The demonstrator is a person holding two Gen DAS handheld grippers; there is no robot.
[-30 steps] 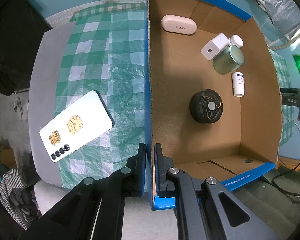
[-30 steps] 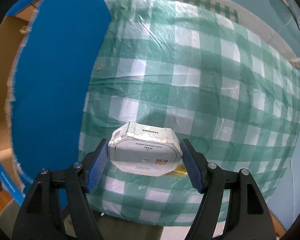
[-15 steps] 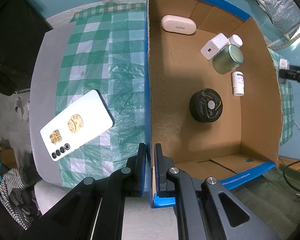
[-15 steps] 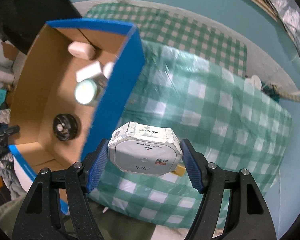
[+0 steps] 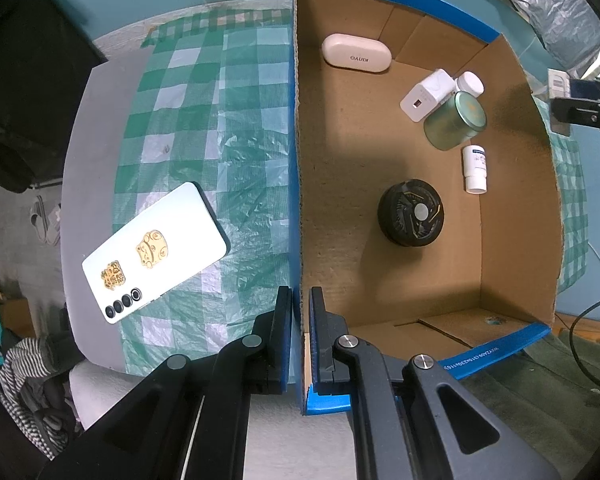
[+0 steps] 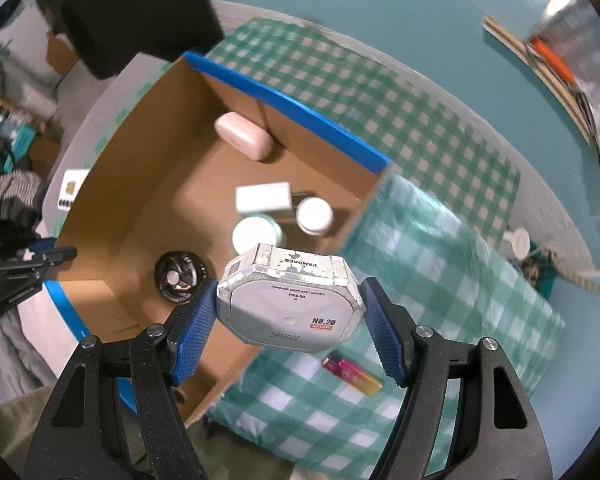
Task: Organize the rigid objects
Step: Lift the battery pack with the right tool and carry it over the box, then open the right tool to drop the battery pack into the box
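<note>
The left gripper [image 5: 300,312] is clamped narrow on the near wall of the cardboard box [image 5: 516,240], low centre of its view; the right gripper [image 6: 288,312] holds the grey octagonal box [image 6: 290,304] between its blue pads, above the box's right edge at frame centre. Inside, the box floor is bare at lower left and centre left; the black round fan [image 5: 411,213], green jar [image 5: 454,120], white case [image 5: 356,53], white charger [image 5: 426,94] and two small white bottles [image 5: 475,168] crowd the upper right. A white phone [image 5: 154,246] lies outside, left, and a pink lighter [image 6: 352,372] lies on the checked cloth [image 6: 440,280].

Cardboard box [image 5: 516,240] floor bare near front, jar [image 5: 454,124] and bottles crowding far corner
</note>
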